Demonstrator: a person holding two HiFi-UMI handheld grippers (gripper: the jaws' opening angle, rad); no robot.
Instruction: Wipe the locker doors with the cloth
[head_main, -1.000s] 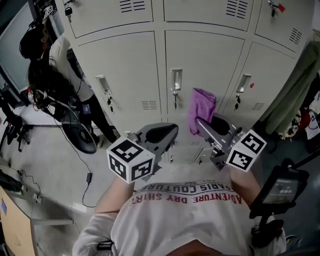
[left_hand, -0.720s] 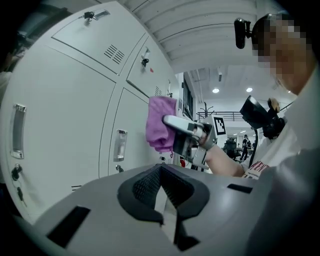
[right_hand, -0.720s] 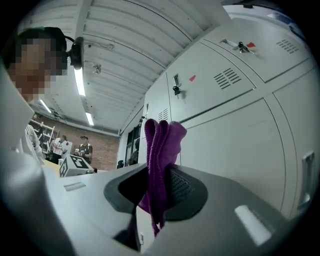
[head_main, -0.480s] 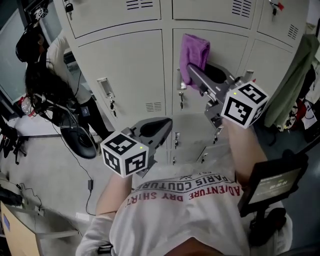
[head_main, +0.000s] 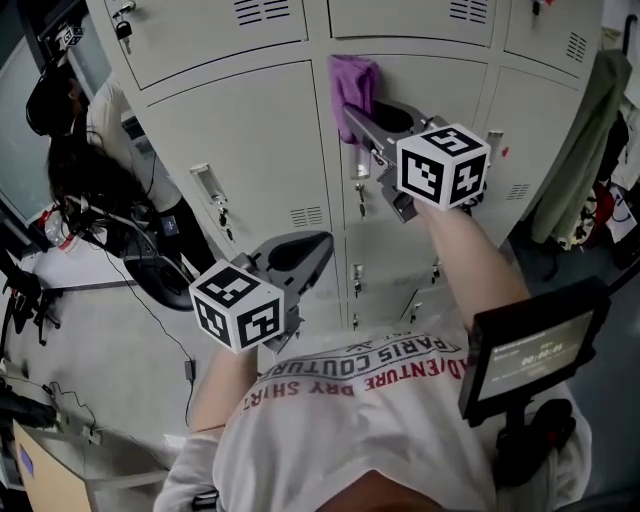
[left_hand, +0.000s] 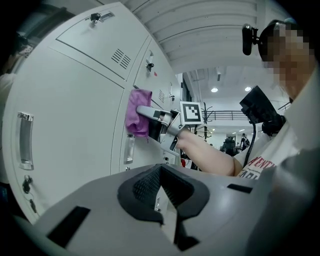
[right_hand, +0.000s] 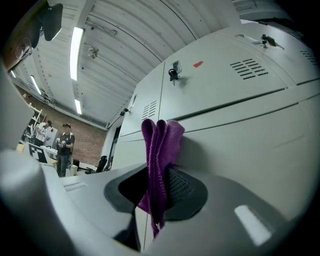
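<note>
Right gripper (head_main: 357, 113), clamping cloth (head_main: 352, 85), has risen up locker door (right_hand: 250, 150); left gripper (head_main: 312, 250) closed, empty.

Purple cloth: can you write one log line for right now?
right gripper: shut on folded purple cloth | cloth: against pale grey metal locker door, near top | left gripper: shut, empty, held low

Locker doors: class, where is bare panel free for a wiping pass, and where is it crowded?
Free: the left door, between its handle and vent. Crowded: the middle door around its key, below the cloth in the right gripper.
</note>
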